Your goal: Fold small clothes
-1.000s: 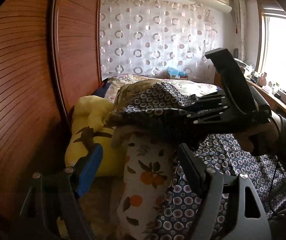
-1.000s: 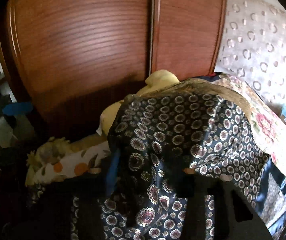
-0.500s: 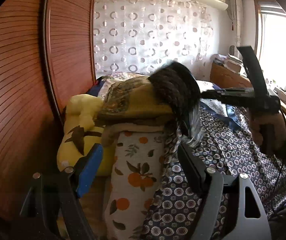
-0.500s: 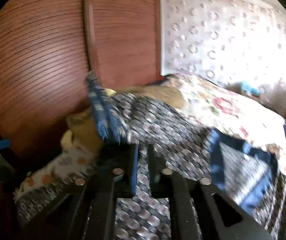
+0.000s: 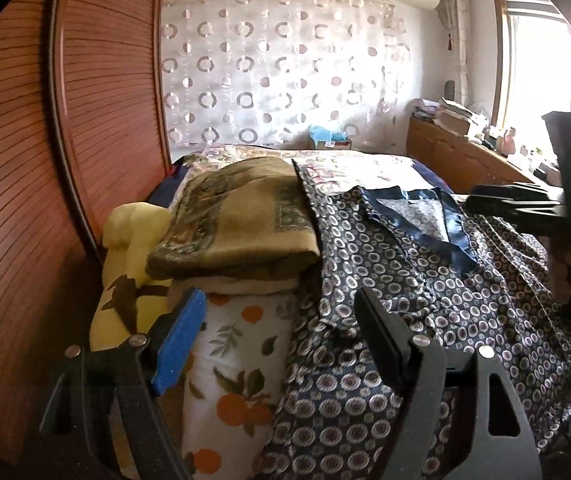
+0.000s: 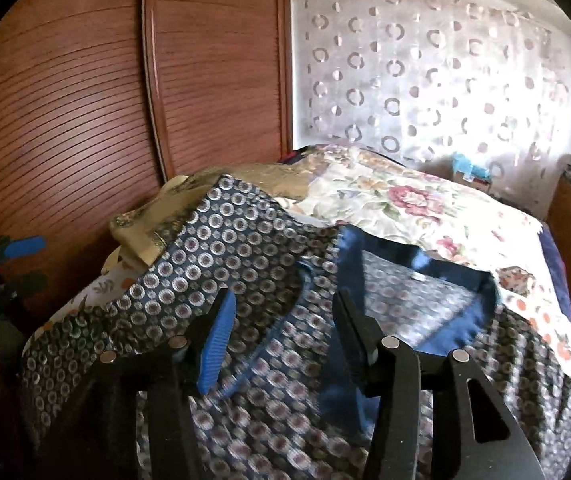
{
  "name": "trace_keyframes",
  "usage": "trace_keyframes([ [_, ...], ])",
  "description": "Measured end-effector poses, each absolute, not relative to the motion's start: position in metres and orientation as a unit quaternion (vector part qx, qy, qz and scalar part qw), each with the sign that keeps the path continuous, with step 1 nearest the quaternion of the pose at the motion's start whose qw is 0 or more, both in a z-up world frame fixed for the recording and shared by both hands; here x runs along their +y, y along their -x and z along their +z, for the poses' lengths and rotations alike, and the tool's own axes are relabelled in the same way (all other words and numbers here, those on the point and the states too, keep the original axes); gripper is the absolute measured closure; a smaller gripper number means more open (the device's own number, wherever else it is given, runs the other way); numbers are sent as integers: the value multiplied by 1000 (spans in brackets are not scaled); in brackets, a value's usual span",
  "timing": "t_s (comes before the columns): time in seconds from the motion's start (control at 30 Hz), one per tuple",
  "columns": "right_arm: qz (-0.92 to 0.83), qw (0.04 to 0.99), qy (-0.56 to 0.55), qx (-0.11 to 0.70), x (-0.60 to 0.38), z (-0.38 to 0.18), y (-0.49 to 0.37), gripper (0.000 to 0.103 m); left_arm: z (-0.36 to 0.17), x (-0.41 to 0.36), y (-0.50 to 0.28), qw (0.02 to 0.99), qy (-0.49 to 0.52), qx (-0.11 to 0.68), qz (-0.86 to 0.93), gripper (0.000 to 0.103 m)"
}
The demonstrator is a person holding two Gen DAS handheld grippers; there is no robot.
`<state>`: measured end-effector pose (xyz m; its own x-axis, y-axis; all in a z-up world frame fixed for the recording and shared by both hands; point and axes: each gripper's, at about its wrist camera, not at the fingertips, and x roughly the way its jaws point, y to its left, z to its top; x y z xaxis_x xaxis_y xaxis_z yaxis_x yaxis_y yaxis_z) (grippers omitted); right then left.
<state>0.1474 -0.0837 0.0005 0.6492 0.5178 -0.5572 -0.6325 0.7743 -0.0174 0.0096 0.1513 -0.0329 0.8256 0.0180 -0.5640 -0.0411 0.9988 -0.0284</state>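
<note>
on the bed (image 6: pixel 425 216), against the ribbed wooden wardrobe door (image 5: pixel 17 200), a navy circle-print shirt (image 5: pixel 425 320) with a plain blue collar (image 6: pixel 437 276) is spread open, one sleeve or edge draped up over a folded olive-gold blanket (image 5: pixel 237 224). beneath the blanket a pillow with an orange-fruit print (image 5: pixel 237 360) and a yellow plush toy (image 5: pixel 129 252) are stacked. no finished fold can be made out; the shirt is judged to be only laid out, so the sleeves and body are left to be folded.

the left hand-held gripper (image 5: pixel 277 336) is held wide apart above the pillow and the shirt's edge, with nothing between its blue pad and black finger. the right hand-held gripper (image 6: pixel 281 332) is seen with its jaws parted over the shirt front, the pads not pressing on cloth; its jaws have just been opening.

compared with a second ago, the bundle of shirt fabric that was carried up against the blanket by the right hand-held gripper has been let go and now lies flat, and that gripper has been drawn back toward the right edge of the left wrist view.
</note>
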Motion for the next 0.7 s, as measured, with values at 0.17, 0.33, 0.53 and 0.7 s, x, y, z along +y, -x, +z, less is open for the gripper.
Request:
trace_keyframes([
  [0.17, 293, 912, 109, 264, -111, 2, -124, 51, -38, 135, -18, 954, 21, 299, 0, 26],
  [0.33, 270, 919, 111, 266, -133, -4, -108, 51, -42, 120, -20, 953, 25, 303, -15, 26],
  [0.53, 234, 926, 96, 280, -176, -15, -87, 43, -45, 98, -18, 951, 25, 307, -38, 26],
  [0.7, 179, 935, 70, 298, -220, -28, -79, 28, -44, 77, -17, 950, 22, 307, -59, 26],
])
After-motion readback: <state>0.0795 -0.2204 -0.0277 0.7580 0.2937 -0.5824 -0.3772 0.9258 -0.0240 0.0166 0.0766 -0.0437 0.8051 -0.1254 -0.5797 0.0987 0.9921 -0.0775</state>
